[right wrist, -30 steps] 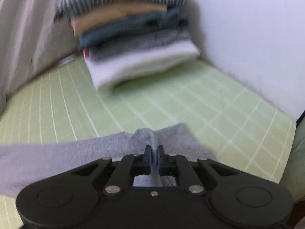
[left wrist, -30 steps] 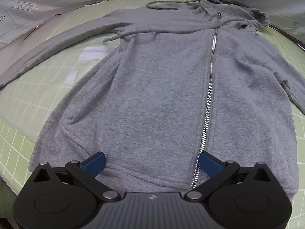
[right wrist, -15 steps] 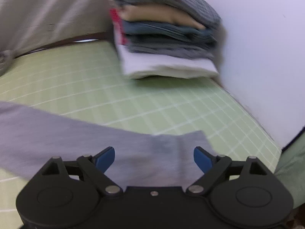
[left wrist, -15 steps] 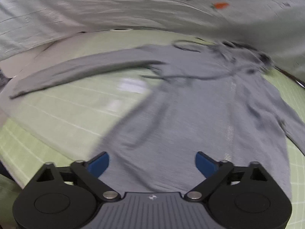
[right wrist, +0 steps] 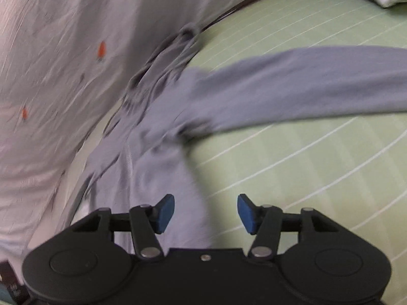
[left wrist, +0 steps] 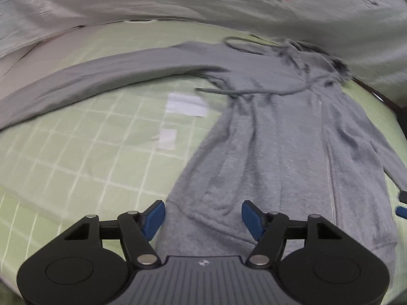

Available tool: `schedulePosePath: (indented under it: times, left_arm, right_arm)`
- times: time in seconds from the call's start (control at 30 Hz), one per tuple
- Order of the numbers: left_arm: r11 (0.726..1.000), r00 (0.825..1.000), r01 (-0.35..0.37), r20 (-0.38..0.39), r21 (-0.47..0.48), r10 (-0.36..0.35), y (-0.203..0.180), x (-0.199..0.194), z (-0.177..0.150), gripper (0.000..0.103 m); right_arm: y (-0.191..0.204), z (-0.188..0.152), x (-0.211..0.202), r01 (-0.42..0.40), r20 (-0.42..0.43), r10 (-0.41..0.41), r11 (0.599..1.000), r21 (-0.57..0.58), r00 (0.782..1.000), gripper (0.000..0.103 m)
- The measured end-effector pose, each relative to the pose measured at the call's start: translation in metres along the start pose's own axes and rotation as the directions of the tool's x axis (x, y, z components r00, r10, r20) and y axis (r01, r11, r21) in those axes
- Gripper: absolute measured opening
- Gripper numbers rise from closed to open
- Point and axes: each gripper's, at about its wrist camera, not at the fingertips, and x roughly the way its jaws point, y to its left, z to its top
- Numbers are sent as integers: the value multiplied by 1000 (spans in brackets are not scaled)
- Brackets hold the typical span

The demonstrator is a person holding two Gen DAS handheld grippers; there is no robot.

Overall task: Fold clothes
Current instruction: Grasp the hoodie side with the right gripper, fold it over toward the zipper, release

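Hovering over the hem, the left gripper (left wrist: 203,219) has its fingers apart and empty; the grey hoodie (left wrist: 279,132) lies flat and zipped on the green checked bed (left wrist: 76,152), one sleeve (left wrist: 101,81) stretched out sideways.

From the right wrist, the right gripper (right wrist: 205,213) is likewise spread and empty, near the other sleeve (right wrist: 305,81). Spreading looks finished; the next move is probably pinching a sleeve to fold it inward.

My left tool (left wrist: 203,216) has a matte black body with a ribbed grey centre plate bearing a small pale emblem. Two round black discs flank it, and black linkage arms are pinned with silver screws. Its fingers (left wrist: 152,217) end in blue pads. My right tool (right wrist: 206,212) is likewise black, with a plain centre, one small silver screw in the middle, and blue-tipped fingers (right wrist: 165,212).
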Motion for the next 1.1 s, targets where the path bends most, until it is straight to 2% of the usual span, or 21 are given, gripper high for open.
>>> schedulePosePath:
  times: [0.07, 0.13, 0.2, 0.23, 0.27, 0.33, 0.43, 0.47, 0.53, 0.57, 0.6, 0.63, 0.67, 0.7, 0.73, 0.77, 0.83, 0.9, 0.97, 1.03, 1.1]
  left_arm:
    - [999, 1000, 11, -11, 33, -11, -2, 5, 0, 64]
    - [999, 1000, 14, -10, 44, -13, -3, 8, -1, 40]
    - [999, 999, 32, 3, 7, -32, 1, 7, -1, 25]
    - [995, 997, 83, 7, -46, -83, 7, 3, 0, 12]
    - [986, 991, 134, 16, -103, -133, 14, -2, 1, 12]
    - [939, 972, 234, 69, -253, -224, 31, -19, -3, 12]
    - [814, 930, 368, 164, -450, -330, 57, -44, -8, 12]
    - [799, 936, 351, 154, -488, -318, 61, -42, -14, 12]
    - [837, 967, 246, 67, -489, -245, 62, -27, -26, 13]
    - [839, 971, 220, 28, -497, -238, 62, -18, -30, 13]
    - [830, 967, 230, 24, -509, -254, 61, -16, -31, 13]
    - [824, 964, 239, 22, -513, -266, 60, -16, -31, 15]
    - [839, 965, 241, 27, -487, -261, 58, -21, -27, 16]
    - [855, 969, 228, 23, -466, -246, 55, -23, -24, 21]
    - [869, 972, 215, 17, -446, -233, 53, -25, -21, 21]
    - [874, 974, 206, 4, -440, -227, 53, -24, -19, 22]
    - [879, 976, 188, -17, -438, -218, 55, -21, -16, 34]
    - [885, 982, 167, -11, -434, -191, 62, -26, -13, 45]
    - [890, 988, 143, 15, -433, -151, 73, -35, -10, 57]
    - [885, 993, 117, 44, -451, -109, 88, -42, -4, 65]
    - [873, 995, 92, 69, -478, -67, 110, -47, 2, 67]
  right_arm:
    - [12, -4, 10, 27, -25, -28, 999, -46, 999, 57]
    - [18, -8, 19, 45, -48, -48, 997, -61, 998, 55]
    - [22, -13, 26, 53, -68, -57, 996, -70, 996, 35]
    - [24, -16, 29, 56, -71, -62, 995, -81, 996, 9]
    - [23, -17, 23, 23, -62, -26, 999, -47, 998, 8]
    - [19, -16, 7, -64, -32, 66, 997, 44, 997, 8]
    - [10, -18, -30, -245, 78, 234, 952, 182, 969, 8]
    - [6, -20, -31, -219, 71, 209, 958, 183, 975, 8]
    - [0, -26, -29, -121, 33, 117, 980, 159, 993, 8]
    - [-3, -30, -18, -31, -27, 35, 992, 124, 999, 8]
    - [-6, -34, -8, 29, -79, -20, 993, 118, 997, 8]
    - [-6, -36, -6, 28, -82, -17, 990, 135, 996, 8]
    - [-5, -38, -7, 14, -75, -2, 988, 156, 997, 9]
    - [1, -37, -9, 21, -59, -14, 991, 135, 998, 10]
    - [7, -36, -12, 36, -40, -32, 994, 103, 999, 16]
    - [11, -34, -9, 75, -44, -72, 994, 76, 996, 27]
    - [16, -29, 0, 168, -59, -166, 986, 23, 984, 37]
    - [20, -25, -1, 189, -23, -189, 982, 13, 982, 46]
    - [24, -20, -3, 202, 18, -202, 979, 7, 979, 75]
    - [33, -15, -1, 242, 64, -240, 970, -35, 969, 83]
    - [39, -10, 6, 258, 69, -254, 965, -52, 965, 83]
